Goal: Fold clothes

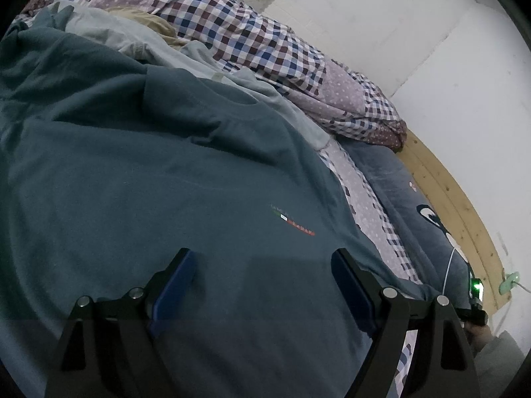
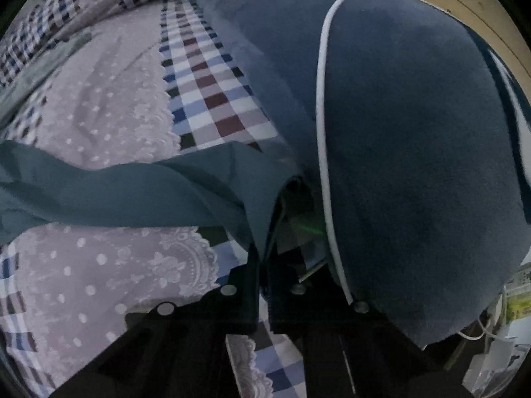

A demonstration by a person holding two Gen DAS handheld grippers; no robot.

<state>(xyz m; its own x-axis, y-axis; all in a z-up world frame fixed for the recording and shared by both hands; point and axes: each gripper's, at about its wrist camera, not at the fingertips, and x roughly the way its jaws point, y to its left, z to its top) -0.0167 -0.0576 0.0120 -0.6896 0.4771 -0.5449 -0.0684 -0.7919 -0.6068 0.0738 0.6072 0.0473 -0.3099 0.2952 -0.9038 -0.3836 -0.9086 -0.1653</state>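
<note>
A teal T-shirt (image 1: 149, 182) lies spread front up on the bed, with a small striped logo (image 1: 292, 224) on its chest. My left gripper (image 1: 262, 262) hovers just over the shirt's lower part. It is open, its blue pads (image 1: 181, 275) wide apart with nothing between them. In the right wrist view a corner of the same teal shirt (image 2: 132, 192) stretches leftward from my right gripper (image 2: 264, 255). That gripper is shut on the fabric and points steeply down at the bed. Its fingertips are hidden under the cloth.
A checked and dotted quilt (image 1: 252, 33) is bunched along the far side, with pale garments (image 1: 109, 30) beside it. A dark blue pillow (image 2: 415, 132) with a white cable (image 2: 319, 99) across it lies by the wooden bed frame (image 1: 448, 192) and white wall (image 1: 398, 16).
</note>
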